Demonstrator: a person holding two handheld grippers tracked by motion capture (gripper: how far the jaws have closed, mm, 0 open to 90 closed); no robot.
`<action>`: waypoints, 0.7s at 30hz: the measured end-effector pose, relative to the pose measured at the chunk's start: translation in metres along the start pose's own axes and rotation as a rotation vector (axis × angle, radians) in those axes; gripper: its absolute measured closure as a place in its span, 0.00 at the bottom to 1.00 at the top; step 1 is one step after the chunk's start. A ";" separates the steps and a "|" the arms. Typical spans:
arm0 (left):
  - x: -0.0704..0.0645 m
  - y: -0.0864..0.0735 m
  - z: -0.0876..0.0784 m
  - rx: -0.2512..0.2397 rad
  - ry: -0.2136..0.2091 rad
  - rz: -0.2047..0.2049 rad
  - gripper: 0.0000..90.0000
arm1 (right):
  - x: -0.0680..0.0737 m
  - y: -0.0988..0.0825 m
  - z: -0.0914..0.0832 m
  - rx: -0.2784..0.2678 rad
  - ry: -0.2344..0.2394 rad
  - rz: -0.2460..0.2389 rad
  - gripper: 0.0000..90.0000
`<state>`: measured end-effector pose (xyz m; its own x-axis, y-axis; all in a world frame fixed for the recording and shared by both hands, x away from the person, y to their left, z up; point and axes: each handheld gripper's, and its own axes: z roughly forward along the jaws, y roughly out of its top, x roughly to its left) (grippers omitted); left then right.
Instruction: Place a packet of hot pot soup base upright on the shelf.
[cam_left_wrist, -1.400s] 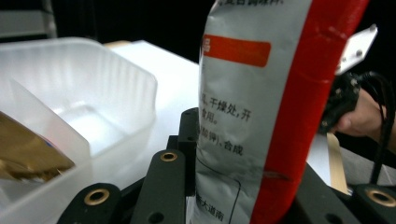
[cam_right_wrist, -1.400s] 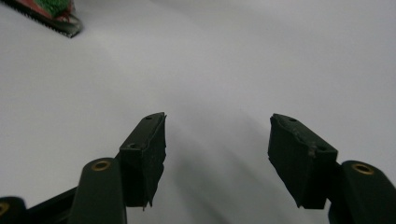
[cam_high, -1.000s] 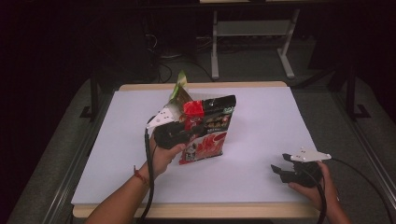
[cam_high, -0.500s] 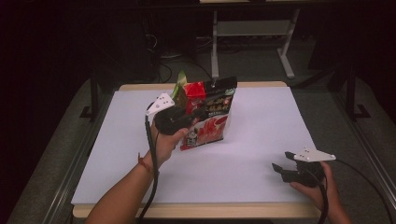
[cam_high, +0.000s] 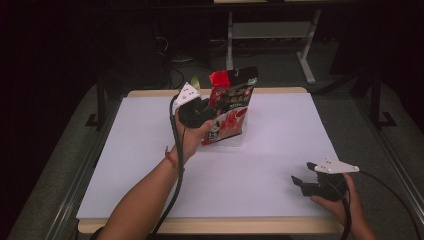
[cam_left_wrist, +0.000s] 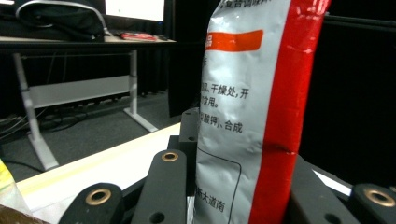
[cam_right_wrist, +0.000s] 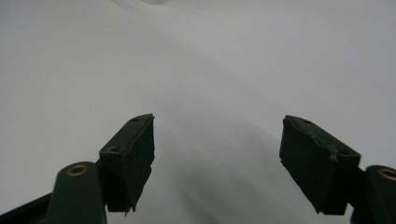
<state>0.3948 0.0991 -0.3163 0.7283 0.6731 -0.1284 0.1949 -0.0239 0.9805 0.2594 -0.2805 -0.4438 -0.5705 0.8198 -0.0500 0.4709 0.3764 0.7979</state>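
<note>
Near the desk's far middle, the left gripper pinches a red and black bag by its side edge, pads pressed onto the foil, holding it upright just above the surface, probably to carry it. At the near right corner the right gripper rests low with jaws spread, having just been opening, nothing between them.

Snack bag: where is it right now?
High view: the snack bag stands upright over the far centre of the white table, clamped in the left tongs; the right tongs sit open near the front right edge.
</note>
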 end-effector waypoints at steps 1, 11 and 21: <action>0.001 0.000 0.004 0.001 0.015 0.008 0.83 | 0.000 0.000 0.000 0.000 -0.001 0.000 0.28; 0.011 -0.005 0.033 -0.016 0.107 -0.036 0.83 | -0.001 -0.001 -0.001 -0.004 -0.003 0.004 0.26; 0.018 -0.026 0.056 -0.052 0.191 -0.105 0.83 | 0.000 -0.001 -0.001 0.002 -0.005 0.007 0.26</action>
<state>0.4396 0.0705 -0.3525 0.5672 0.7979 -0.2041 0.2255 0.0879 0.9703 0.2589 -0.2813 -0.4441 -0.5639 0.8245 -0.0476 0.4758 0.3715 0.7973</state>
